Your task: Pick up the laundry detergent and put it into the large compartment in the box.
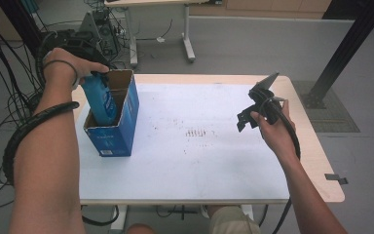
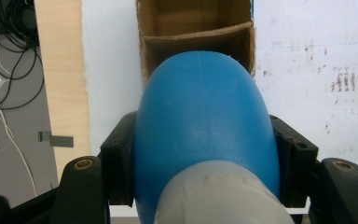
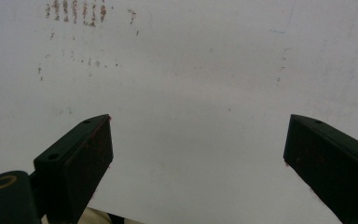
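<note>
Blue plastic fills the grip: the left gripper (image 2: 200, 186) has its jaws clamped on either side of a blue bottle (image 2: 205, 121), just below its grey cap end, with the rounded base pointing down at the cardboard box (image 2: 196, 28). From the high view the bottle (image 1: 100, 100) is partway into the box (image 1: 114, 124), tilted, its lower end inside the near compartment and its upper part above the rim under the left hand (image 1: 65, 68). A cardboard divider crosses the box's inside, and the far compartment looks empty as far as one can see; what lies under the bottle is hidden.

Over on the other side, the right gripper (image 1: 246, 119) hangs above the white table (image 1: 199, 161), well apart from the box, jaws wide apart with nothing between them, looking down on a bare, scuffed tabletop (image 3: 191, 70).

Now the risks. That bottle is leaning, and its base could catch on the divider or the box's rim, which might crush the cardboard or shove the whole box along the table, since nothing braces it. The box sits close to the table's left edge, so a hard push could tip it off. A smooth, rounded bottle held near one end could also swivel in the pads if it snags.
</note>
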Available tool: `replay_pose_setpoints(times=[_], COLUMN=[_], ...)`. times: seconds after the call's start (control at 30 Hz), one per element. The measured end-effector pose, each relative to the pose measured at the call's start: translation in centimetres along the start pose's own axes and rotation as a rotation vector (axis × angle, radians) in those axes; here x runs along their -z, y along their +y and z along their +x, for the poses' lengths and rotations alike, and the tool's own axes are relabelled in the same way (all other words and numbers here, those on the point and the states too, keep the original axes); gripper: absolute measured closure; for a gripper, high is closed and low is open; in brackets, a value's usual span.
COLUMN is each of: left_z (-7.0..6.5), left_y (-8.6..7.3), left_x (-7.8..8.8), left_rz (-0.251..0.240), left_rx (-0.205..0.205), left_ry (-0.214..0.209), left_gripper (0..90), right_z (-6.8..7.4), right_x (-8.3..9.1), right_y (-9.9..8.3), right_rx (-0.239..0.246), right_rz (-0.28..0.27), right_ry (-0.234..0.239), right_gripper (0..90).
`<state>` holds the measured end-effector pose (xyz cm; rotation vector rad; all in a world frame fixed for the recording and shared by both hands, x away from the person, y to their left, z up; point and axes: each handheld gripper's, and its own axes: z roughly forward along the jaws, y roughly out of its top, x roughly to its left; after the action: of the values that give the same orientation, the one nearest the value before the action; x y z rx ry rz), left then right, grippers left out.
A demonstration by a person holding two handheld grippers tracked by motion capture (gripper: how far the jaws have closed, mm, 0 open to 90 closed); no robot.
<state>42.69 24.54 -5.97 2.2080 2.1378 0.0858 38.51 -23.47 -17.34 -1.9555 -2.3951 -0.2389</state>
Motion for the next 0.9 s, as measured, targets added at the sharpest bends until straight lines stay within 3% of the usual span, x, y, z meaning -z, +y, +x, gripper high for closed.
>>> replay_pose_setpoints(times=[0.9], left_z=[-1.5], left_y=[1.0], left_x=[-7.3], left_rz=[0.075], left_rx=[-0.052], left_ry=[0.016], left_gripper=[37.9], right_z=[-0.8], right_x=[-0.7], right_y=[0.0], right_rx=[-0.009], right_rz=[0.014], right_ry=[-0.002], right_gripper=[8.1])
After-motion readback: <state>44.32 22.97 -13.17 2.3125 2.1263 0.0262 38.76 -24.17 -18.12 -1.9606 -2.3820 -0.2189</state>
